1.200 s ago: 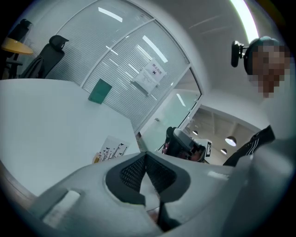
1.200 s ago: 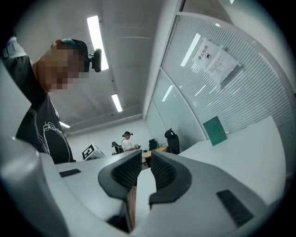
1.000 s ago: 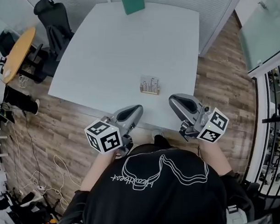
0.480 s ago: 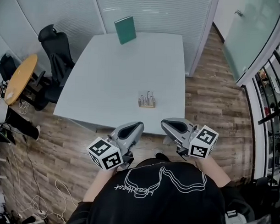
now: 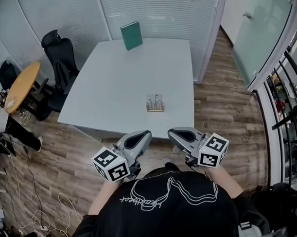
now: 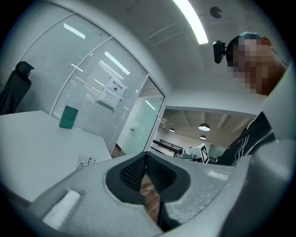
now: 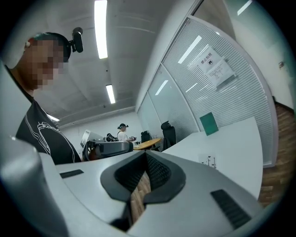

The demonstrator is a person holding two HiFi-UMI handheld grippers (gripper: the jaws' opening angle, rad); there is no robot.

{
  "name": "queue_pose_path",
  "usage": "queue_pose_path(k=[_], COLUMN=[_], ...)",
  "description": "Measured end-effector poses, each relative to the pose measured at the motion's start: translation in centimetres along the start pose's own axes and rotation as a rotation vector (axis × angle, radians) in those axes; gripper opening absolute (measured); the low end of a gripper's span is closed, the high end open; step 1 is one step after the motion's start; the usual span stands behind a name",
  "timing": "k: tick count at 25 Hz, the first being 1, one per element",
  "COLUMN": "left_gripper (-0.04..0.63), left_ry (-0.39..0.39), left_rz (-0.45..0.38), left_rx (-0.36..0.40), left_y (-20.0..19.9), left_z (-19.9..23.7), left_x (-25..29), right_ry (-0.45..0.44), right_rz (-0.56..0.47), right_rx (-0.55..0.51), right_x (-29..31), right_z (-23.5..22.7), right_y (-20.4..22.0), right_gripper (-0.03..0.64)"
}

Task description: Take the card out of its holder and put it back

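Both grippers have drawn back off the table (image 5: pixel 130 76) edge since a second ago. Left gripper (image 5: pixel 146 134) and right gripper (image 5: pixel 172 133): jaws pressed together, empty. The card (image 5: pixel 155 99) stands in its holder (image 5: pixel 155 109), well apart from them. Probably no step is in hand.

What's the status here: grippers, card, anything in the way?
Left gripper shut, empty; right gripper shut, empty, both short of the table. Card upright in its holder, untouched. Path clear; green book far off.
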State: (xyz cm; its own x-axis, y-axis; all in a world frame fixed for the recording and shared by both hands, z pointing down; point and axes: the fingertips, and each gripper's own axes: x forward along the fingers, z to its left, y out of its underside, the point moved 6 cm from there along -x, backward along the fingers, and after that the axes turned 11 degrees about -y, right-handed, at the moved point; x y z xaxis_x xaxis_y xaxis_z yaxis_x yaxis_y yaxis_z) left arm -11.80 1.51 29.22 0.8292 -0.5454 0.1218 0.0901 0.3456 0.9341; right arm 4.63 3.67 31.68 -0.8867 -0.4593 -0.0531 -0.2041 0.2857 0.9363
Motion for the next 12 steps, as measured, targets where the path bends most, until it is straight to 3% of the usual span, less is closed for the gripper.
queue_pose_path(k=[12], left_gripper=[0.014], left_ry=[-0.029], left_rz=[0.007], left_rx=[-0.012], left_y=[0.4], left_z=[0.4], left_x=[-0.9], right_ry=[-0.018], right_rz=[0.014], right_rx=[0.004], right_x=[1.0], right_z=[0.3], right_y=[0.5], right_gripper=[0.008])
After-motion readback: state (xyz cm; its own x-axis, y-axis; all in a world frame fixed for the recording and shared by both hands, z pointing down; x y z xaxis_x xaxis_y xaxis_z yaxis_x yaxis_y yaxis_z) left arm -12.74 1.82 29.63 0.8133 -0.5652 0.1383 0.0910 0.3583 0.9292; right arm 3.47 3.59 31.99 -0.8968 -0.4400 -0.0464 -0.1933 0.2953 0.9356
